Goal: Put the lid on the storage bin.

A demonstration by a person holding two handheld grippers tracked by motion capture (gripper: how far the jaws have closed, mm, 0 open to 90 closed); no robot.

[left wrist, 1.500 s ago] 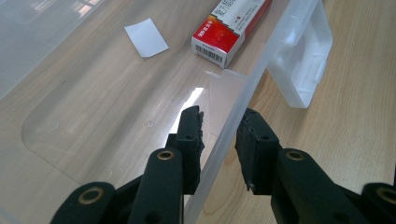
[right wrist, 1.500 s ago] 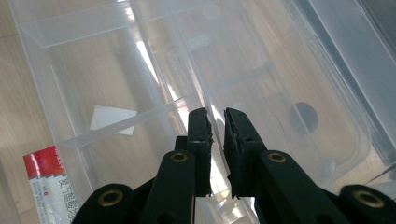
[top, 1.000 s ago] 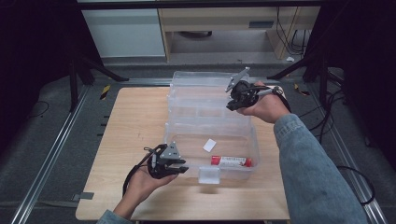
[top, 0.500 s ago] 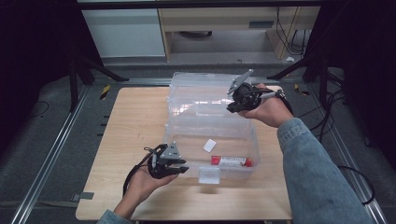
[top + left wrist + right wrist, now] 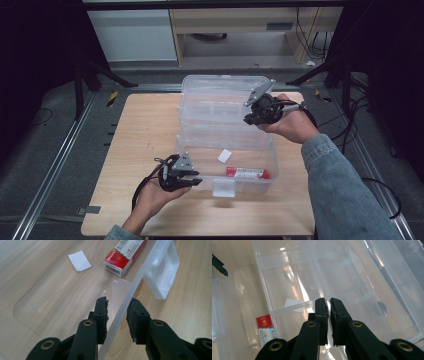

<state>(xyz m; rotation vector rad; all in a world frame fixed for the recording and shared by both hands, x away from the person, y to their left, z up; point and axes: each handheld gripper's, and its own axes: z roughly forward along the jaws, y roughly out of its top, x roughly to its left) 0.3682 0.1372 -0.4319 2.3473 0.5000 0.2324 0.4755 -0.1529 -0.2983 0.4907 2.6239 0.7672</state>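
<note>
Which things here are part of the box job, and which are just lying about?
In the job:
- clear plastic box, left gripper clamped on its front wall
- box lid, with right gripper shut at its edge
- red and white carton inside
- white paper slip inside

Lying about:
- wooden table
- cables on the floor
</note>
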